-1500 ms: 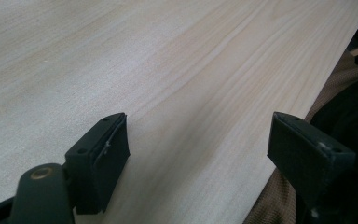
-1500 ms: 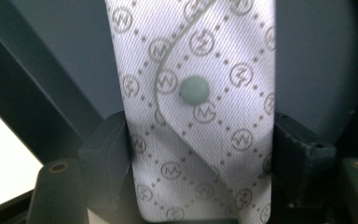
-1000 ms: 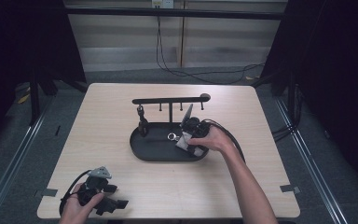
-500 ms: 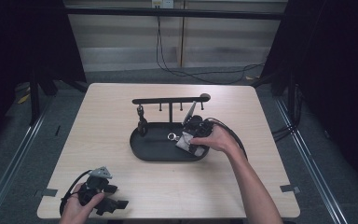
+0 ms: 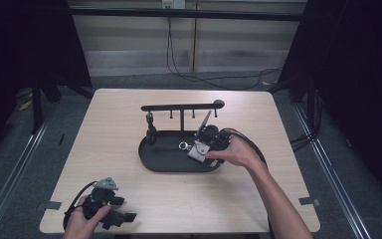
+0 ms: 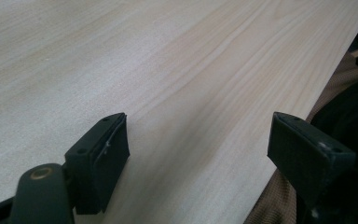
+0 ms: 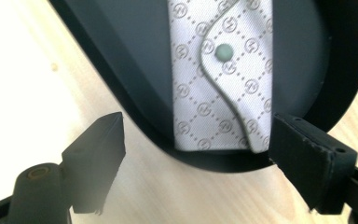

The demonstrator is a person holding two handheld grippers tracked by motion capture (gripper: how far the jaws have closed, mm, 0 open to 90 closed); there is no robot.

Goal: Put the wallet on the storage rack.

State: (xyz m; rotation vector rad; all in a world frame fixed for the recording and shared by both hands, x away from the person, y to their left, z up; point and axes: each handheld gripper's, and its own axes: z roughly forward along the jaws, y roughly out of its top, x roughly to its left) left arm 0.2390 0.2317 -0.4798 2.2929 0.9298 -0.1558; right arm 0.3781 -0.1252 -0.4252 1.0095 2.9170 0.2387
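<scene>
Pouch, grey-white fabric printed with a repeated round logo and fastened by a snap flap, is seen lying flat in the black oval tray, at the tray's right end in the high view. The right gripper is held above that end of the tray with its jaws spread apart; they have just been closing a little, and nothing is pressed between the pads, the pouch being visible below and beyond them. A ring lies in the tray just beside the pouch. A black rack stands on the tray. The left gripper is rested near the table's front left corner, jaws released and empty over bare wood.
</scene>
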